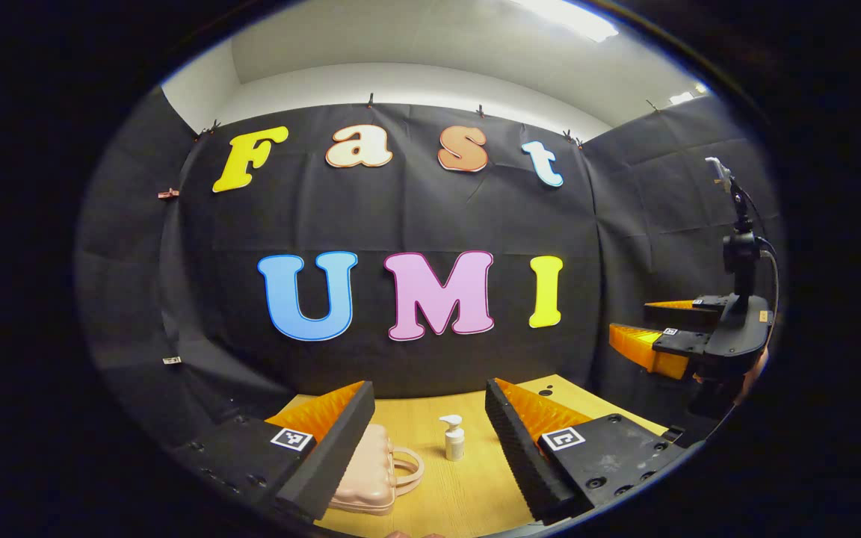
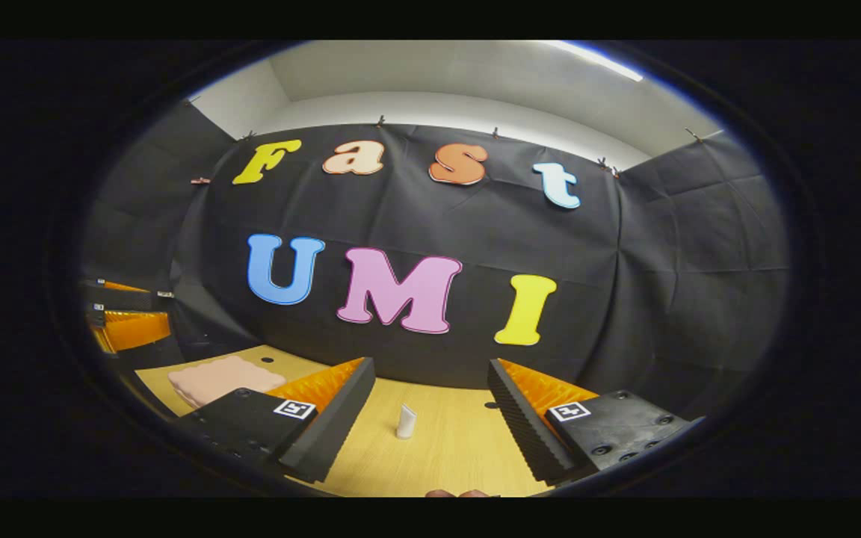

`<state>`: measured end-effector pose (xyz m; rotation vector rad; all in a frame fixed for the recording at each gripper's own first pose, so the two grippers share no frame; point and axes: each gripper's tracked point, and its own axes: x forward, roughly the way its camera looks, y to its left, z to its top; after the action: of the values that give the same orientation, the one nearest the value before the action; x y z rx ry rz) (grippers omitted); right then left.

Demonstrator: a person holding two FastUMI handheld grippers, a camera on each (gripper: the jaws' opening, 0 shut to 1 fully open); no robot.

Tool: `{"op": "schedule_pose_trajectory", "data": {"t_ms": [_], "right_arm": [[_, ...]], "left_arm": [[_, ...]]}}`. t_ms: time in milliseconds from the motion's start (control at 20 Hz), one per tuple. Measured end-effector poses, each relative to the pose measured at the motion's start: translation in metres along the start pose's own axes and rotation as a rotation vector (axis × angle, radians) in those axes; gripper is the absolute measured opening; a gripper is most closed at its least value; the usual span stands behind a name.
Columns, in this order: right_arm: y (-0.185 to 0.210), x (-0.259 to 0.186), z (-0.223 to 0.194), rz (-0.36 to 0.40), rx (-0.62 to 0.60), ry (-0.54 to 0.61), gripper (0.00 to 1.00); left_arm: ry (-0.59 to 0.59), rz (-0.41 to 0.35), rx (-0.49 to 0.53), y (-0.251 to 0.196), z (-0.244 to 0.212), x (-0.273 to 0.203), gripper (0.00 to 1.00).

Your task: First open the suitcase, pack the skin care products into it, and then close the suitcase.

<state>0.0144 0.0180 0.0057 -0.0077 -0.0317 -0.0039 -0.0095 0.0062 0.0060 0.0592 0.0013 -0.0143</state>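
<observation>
In the left gripper view, the left gripper (image 1: 430,441) hangs above the wooden counter (image 1: 475,486) with its jaws spread wide and nothing held between them. A small white pump bottle (image 1: 454,438) stands upright on the counter in the gap between the jaws, farther out than their tips and touching neither. The pink suitcase (image 1: 367,471) lies flat and closed just beside the left jaw, partly hidden behind it, with its looped handle (image 1: 408,469) poking out into the gap toward the bottle, a little apart from it. Off to the right of the right jaw, well apart and higher up, the right gripper (image 1: 636,329) shows from the side, its two fingers apart, with a hand behind its body at the edge of the view.

In the right gripper view, the right gripper's own jaws stand wide, with nothing between them. A small white tube (image 2: 406,421) stands upright on the counter in the gap, nearer the left jaw than the right and clear of both. The suitcase lies beyond the left jaw's outer side, its ribbed lid facing up and shut. Further left and higher, the left gripper appears at the edge, its fingers parted.
</observation>
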Motion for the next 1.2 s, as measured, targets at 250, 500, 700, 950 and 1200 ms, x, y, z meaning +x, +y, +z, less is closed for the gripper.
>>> {"op": "schedule_pose_trajectory", "data": {"t_ms": [250, 500, 700, 950, 1200], "right_arm": [[0.024, 0.013, 0.006, 0.059, 0.012, -0.007, 0.97], [0.026, 0.014, 0.005, 0.065, 0.012, 0.010, 0.97], [0.025, 0.014, 0.002, 0.049, 0.017, 0.031, 0.97], [0.016, 0.018, -0.017, 0.035, 0.030, 0.062, 0.97], [-0.012, 0.043, -0.046, 0.020, 0.004, 0.087, 0.97]], "left_arm": [[-0.004, 0.036, -0.013, 0.011, 0.005, -0.010, 0.95], [0.033, 0.043, -0.043, 0.019, -0.022, -0.011, 0.95], [0.088, 0.038, -0.053, 0.030, -0.050, -0.009, 0.95], [0.205, 0.003, -0.005, 0.023, -0.107, 0.017, 0.95], [0.328, -0.010, 0.070, 0.014, -0.166, 0.074, 0.96]]}}
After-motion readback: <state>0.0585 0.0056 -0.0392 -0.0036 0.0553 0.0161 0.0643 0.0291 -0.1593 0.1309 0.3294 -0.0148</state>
